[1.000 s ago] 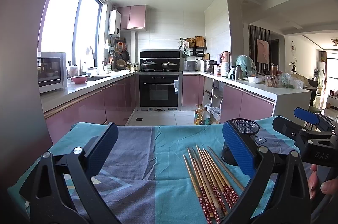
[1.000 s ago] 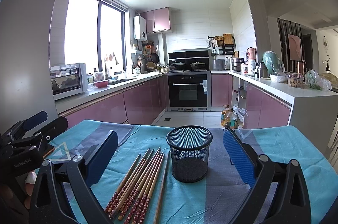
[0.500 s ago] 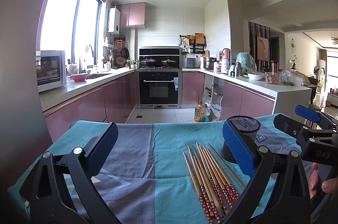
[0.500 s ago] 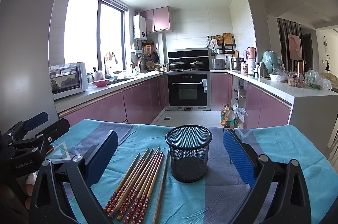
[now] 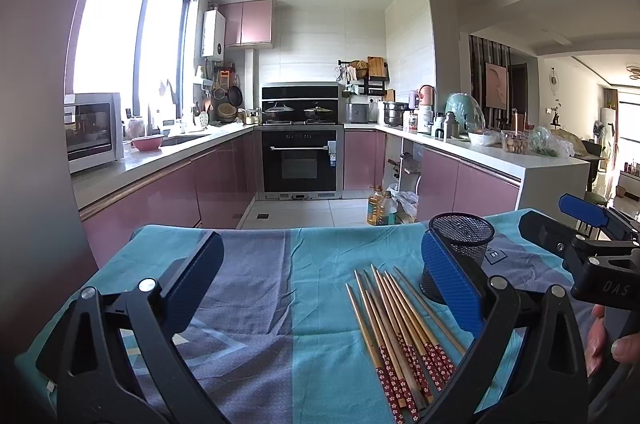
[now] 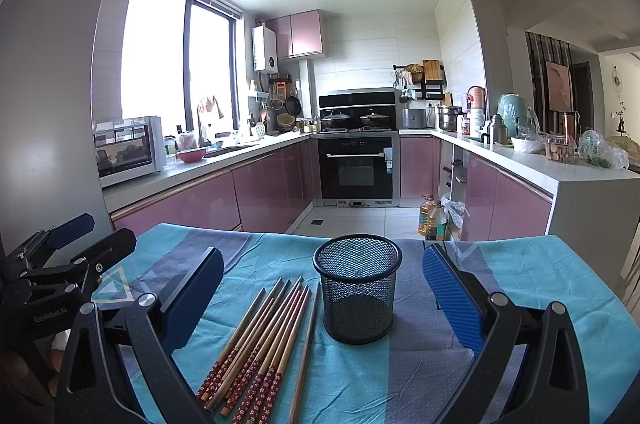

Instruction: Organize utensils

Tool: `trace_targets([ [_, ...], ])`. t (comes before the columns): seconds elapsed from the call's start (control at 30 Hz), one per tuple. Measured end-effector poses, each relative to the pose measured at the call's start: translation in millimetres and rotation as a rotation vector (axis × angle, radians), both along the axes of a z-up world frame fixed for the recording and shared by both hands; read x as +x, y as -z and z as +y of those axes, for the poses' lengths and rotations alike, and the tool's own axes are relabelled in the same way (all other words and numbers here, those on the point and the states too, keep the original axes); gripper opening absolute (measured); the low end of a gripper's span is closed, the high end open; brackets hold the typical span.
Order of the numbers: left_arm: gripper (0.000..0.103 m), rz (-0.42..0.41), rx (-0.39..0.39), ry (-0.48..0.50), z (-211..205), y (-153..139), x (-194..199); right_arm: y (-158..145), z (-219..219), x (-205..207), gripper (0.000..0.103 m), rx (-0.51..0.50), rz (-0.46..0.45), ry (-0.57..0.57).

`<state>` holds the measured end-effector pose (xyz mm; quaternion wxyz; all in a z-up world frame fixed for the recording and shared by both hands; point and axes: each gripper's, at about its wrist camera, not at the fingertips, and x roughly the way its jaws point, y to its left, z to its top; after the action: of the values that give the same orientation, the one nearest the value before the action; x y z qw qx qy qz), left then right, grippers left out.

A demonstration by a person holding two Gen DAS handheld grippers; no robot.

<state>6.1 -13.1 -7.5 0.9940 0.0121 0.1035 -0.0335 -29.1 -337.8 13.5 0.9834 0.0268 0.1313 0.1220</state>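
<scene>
Your left gripper point(image 5: 320, 284) hangs above the tablecloth point(image 5: 256, 264), fingers spread wide, nothing between them. Your right gripper point(image 6: 322, 292) is the same: fingers wide apart, empty, held over the cloth.

Chopsticks point(image 6: 268, 336) lie flat in a loose bundle on the teal part of the cloth, red patterned ends toward you, plain tips pointing to the far edge. One stick lies a little apart on the cup side of the bundle. From the left wrist camera the bundle point(image 5: 396, 328) sits just inside that gripper's right finger.

Mesh cup point(image 6: 357, 286) stands upright just right of the chopsticks, near but not touching as far as the view shows. It looks empty. In the right wrist view it sits between your fingers, further out than the tips.

Your right hand point(image 5: 612, 340) shows at the edge of the left view, wrapped on its handle. The left gripper's body shows at the left edge of the right view.

Beyond the table: kitchen, pink cabinets point(image 6: 276, 183), oven point(image 6: 356, 167), microwave point(image 6: 128, 147)
</scene>
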Motion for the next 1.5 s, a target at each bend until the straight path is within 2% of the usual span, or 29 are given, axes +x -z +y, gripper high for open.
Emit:
trace_targets([
  [0.5, 0.097, 0.024, 0.007, 0.010, -2.0, 1.5, 4.9, 0.3, 0.1, 4.3, 0.096, 0.002, 0.012, -0.009],
  [0.8, 0.097, 0.056, 0.014, 0.026, -2.3, 3.6, 10.0, 2.1, 0.7, 8.5, 0.096, -0.006, 0.036, -0.025],
  [0.97, 0.094, 0.092, 0.014, 0.035, -2.6, 6.8, 16.1, 5.8, 2.4, 13.3, 0.096, -0.016, 0.067, -0.041],
  [1.13, 0.090, 0.153, 0.032, 0.060, -5.8, 13.2, 25.8, 17.4, 8.6, 22.8, 0.085, -0.050, 0.146, -0.076],
  [1.23, 0.083, 0.219, 0.048, 0.081, -6.8, 22.3, 36.9, 31.1, 13.9, 31.7, 0.078, -0.081, 0.227, -0.099],
  [1.5, 0.063, 0.425, 0.085, 0.159, -14.2, 59.9, 76.7, 72.1, 28.4, 64.2, 0.045, -0.133, 0.459, -0.149],
])
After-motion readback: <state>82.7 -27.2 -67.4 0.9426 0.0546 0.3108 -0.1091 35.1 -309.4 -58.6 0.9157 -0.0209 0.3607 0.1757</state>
